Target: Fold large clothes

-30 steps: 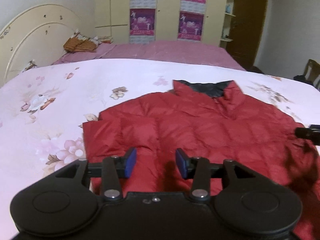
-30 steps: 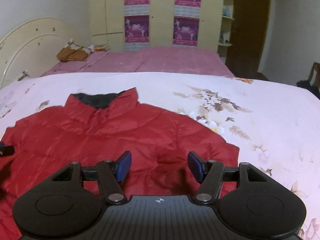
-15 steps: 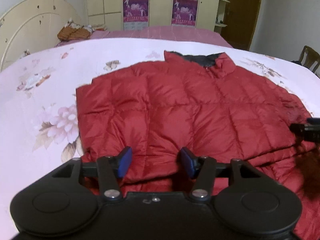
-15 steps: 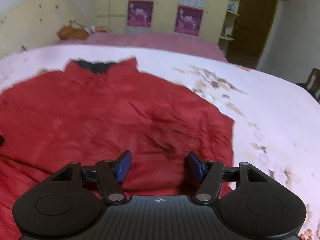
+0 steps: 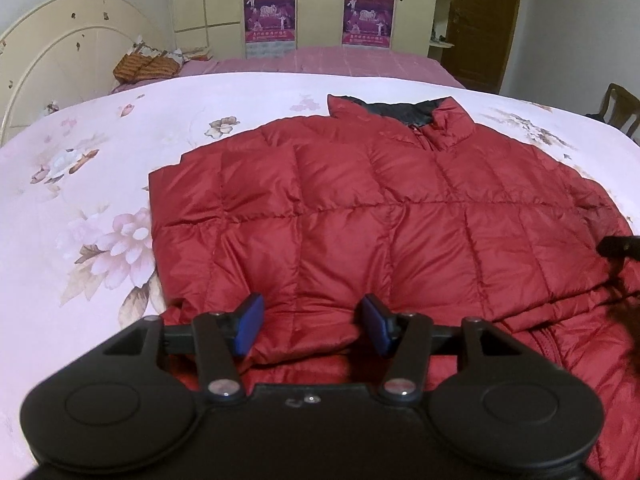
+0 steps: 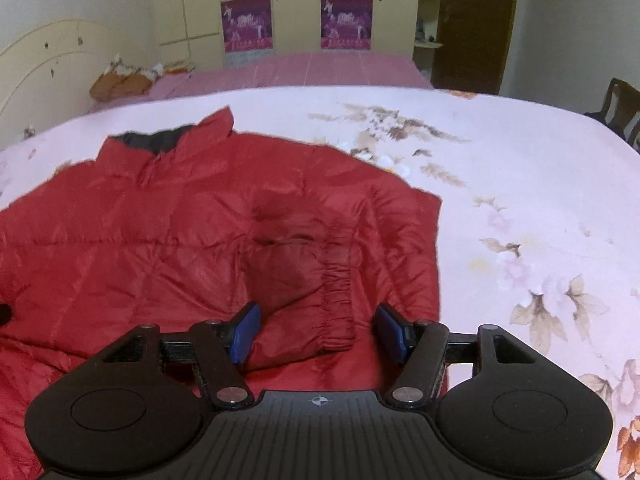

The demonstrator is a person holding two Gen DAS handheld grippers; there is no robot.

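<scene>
A floral-sheeted bed (image 5: 100, 168) carries a red quilted jacket (image 5: 380, 208) spread flat, collar away, both sleeves turned in across the body ready for further folding. The left gripper (image 5: 312, 326) and right gripper (image 6: 318, 332) hover with fingers spread over the jacket's near edge, gripping nothing.

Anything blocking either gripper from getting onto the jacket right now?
Nothing visible does. The left gripper and the right gripper are both open right over the near edge of the jacket, red fabric showing between the jaws. Only the bedspread surrounds it.
</scene>
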